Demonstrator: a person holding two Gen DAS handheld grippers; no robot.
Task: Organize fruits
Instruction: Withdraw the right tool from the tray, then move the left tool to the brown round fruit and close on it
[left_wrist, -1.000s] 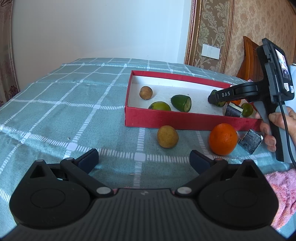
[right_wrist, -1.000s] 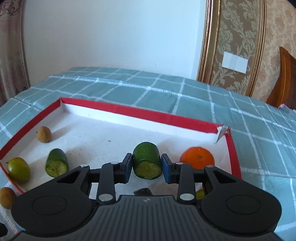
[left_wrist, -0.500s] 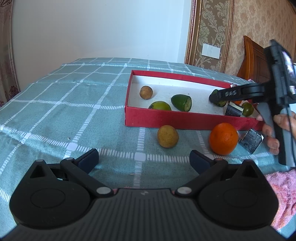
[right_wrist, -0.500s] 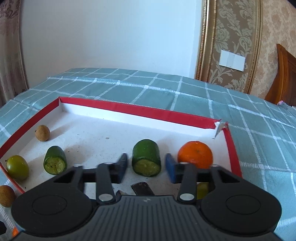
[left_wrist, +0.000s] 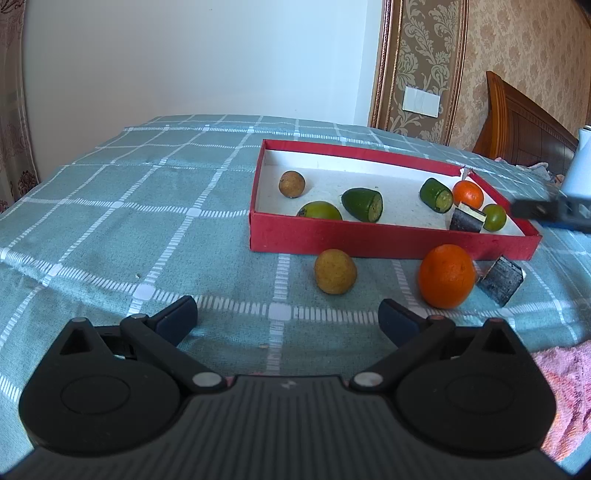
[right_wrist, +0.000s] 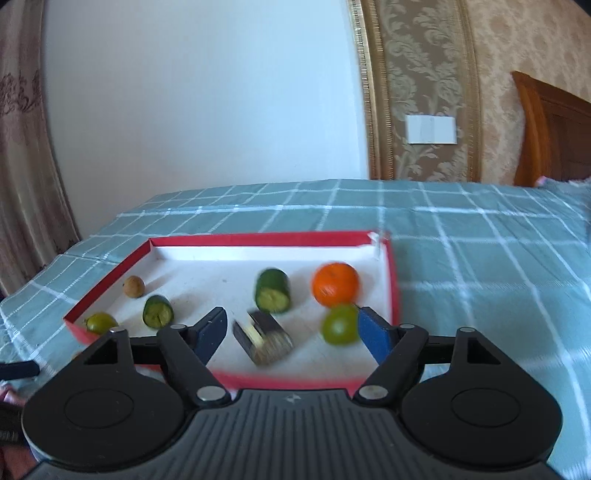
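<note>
Opening at this moment, the jaws of the right gripper (right_wrist: 291, 332) hold nothing; they hang above the near edge of the red box (right_wrist: 394, 291), with a dark cut piece (right_wrist: 263, 342) and a small green fruit (right_wrist: 339, 325) lying on the box floor beyond them. A cut green piece (right_wrist: 272, 291) lies free on the white floor beside a small orange (right_wrist: 335, 284). Farther left in the box sit a second cut green piece (right_wrist: 158, 312), a brown round fruit (right_wrist: 133, 286) and a green-yellow fruit (right_wrist: 100, 322). The right wrist view is blurred. The left gripper (left_wrist: 286, 319) hangs low over the checked bed cover (left_wrist: 110, 229), jaws spread wide, empty. Outside the box, just before its near wall, rest a yellow-brown fruit (left_wrist: 335, 271), a large orange (left_wrist: 447, 276) and another dark cut piece (left_wrist: 501, 281). A pink cloth (left_wrist: 565, 387) lies at the right edge.
</note>
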